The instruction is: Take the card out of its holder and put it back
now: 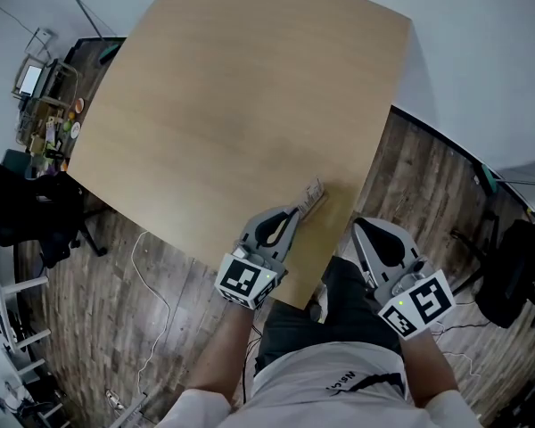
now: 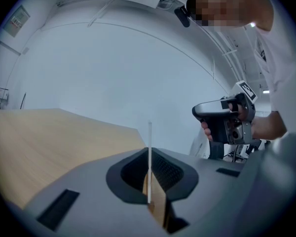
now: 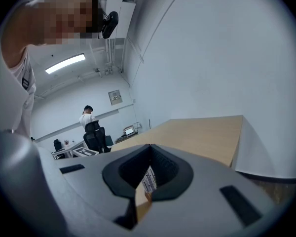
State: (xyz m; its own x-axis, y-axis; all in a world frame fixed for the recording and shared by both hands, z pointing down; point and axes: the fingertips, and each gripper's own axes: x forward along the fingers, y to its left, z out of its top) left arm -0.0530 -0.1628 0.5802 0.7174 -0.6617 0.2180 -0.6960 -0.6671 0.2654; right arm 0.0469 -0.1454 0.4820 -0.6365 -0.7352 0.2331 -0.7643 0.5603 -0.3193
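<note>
Wood tabletop (image 1: 232, 105), pale, above dark plank floor (image 1: 428, 185). Left gripper (image 1: 296, 210) at the near table edge, jaws pinched tight on thin white card (image 1: 314, 194); card printed, poking past the jaw tips just over the tabletop, and edge-on and upright in left gripper view. Right gripper (image 1: 358, 225) off the table's right edge, over the floor, near card but apart from it. Jaws narrow, drawn together, gripping nothing, with card glimpsed beyond through the slit. Holder not distinguishable from card. Seated person (image 3: 91, 127) at far desk in right gripper view
</note>
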